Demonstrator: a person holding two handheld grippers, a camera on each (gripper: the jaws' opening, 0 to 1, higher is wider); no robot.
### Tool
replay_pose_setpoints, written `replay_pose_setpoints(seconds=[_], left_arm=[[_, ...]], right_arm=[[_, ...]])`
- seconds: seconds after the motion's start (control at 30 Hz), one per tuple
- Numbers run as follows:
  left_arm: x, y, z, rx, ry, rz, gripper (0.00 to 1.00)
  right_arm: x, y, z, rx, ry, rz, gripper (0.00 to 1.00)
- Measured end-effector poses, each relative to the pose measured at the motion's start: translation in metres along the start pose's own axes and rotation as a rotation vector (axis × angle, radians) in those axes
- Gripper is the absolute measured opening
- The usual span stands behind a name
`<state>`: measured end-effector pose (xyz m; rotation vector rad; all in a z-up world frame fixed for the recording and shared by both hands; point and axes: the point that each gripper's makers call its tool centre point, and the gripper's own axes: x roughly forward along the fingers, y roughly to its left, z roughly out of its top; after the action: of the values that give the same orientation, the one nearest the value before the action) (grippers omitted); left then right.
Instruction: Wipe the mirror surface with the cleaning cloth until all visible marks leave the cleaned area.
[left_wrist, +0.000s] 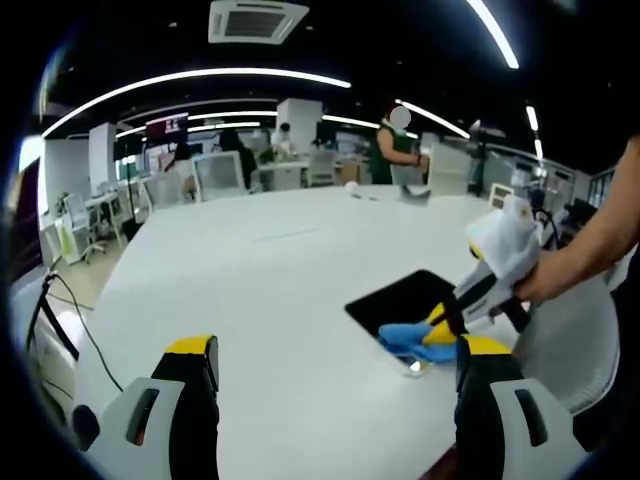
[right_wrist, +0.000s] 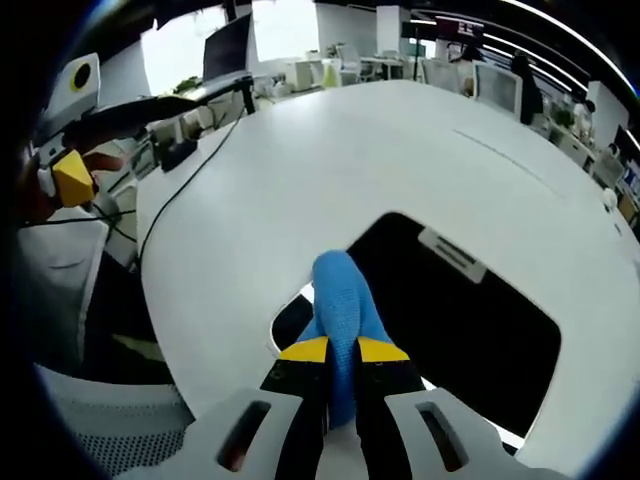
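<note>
The mirror (left_wrist: 400, 297) is a dark rectangular panel lying flat on the white table (left_wrist: 270, 270), near its right edge. A blue cleaning cloth (left_wrist: 408, 338) rests on the mirror's near corner, and my right gripper (left_wrist: 447, 328) reaches in from the right, held by a hand. In the right gripper view my right gripper (right_wrist: 342, 352) is shut on the blue cloth (right_wrist: 343, 295), which is pressed on the mirror (right_wrist: 460, 320) at its near-left edge. My left gripper (left_wrist: 335, 362) hovers open above the table, left of the mirror, holding nothing. Its yellow tip (right_wrist: 72, 176) shows at the far left.
A white mesh chair (left_wrist: 572, 345) stands beside the table on the right. Black cables (right_wrist: 185, 190) trail over the table's far edge. Desks, chairs and monitors fill the office behind, with a person in green (left_wrist: 392, 150) standing beyond the table.
</note>
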<state>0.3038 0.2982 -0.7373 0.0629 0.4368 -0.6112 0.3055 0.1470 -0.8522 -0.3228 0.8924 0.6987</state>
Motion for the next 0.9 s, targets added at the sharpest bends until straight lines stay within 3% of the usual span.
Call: replay_pose_setpoints(seconds=[0.9], left_arm=[[0.000, 0.002, 0.000, -0.013, -0.004, 0.009, 0.99]], right_arm=[[0.010, 0.022, 0.012, -0.057, -0.014, 0.043, 0.04]])
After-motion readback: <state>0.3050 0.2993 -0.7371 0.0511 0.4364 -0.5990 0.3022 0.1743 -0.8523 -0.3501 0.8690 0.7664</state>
